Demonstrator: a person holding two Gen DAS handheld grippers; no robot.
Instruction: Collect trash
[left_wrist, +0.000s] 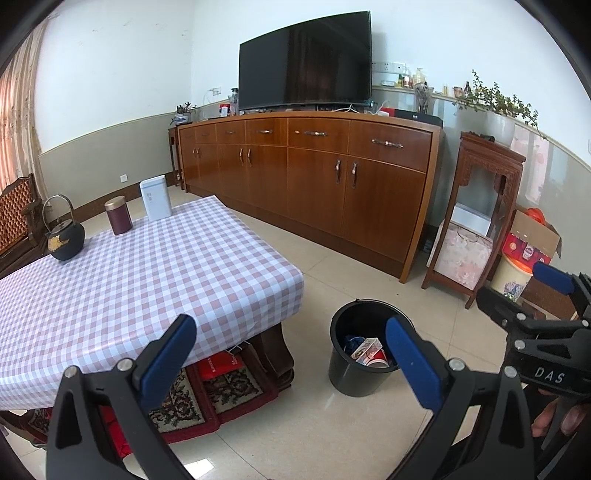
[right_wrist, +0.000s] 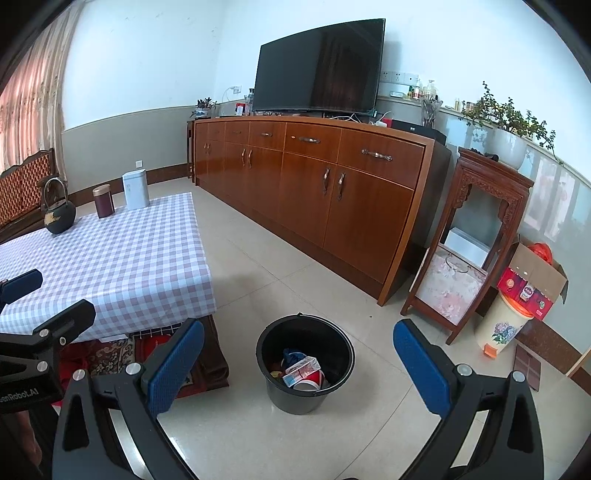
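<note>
1. Left hand-held gripper (left_wrist: 291, 363) — black frame, blue pads, jaws spread wide with nothing between them. It hangs above the floor, off the near right corner of the surface.

2. Right hand-held gripper (right_wrist: 299, 363) — same make, jaws likewise spread wide and empty. It points down at the bucket. In the left wrist view it shows at the right edge, blue fingertip (left_wrist: 552, 277) raised.

3. Bucket (right_wrist: 334, 397) — black, round, upright on the tiled floor, just beside the near right corner of the surface and apart from it.

4. Trash (right_wrist: 301, 371) — lies inside the bucket at the bottom: a small printed carton, a red-and-white cup on its side, a blue crumpled piece.

5. Surface (left_wrist: 147, 273) — low table under a pink-and-white checked cloth. Its near half is bare cloth.

6. Kettle (left_wrist: 66, 240) — black iron with a hoop handle, upright near the far left edge of the surface.

7. Canister (left_wrist: 118, 216) — dark red with a gold lid, upright near the far edge.

8. Tin (left_wrist: 156, 197) — white, rectangular, upright at the far right corner of the surface, just beside the canister.

9. Rug (left_wrist: 207, 402) — red, patterned, on the floor under the surface.

10. Sideboard (left_wrist: 314, 177) — long, brown wood, against the far wall.

11. Television (left_wrist: 304, 61) — dark screen, on the sideboard top.
</note>
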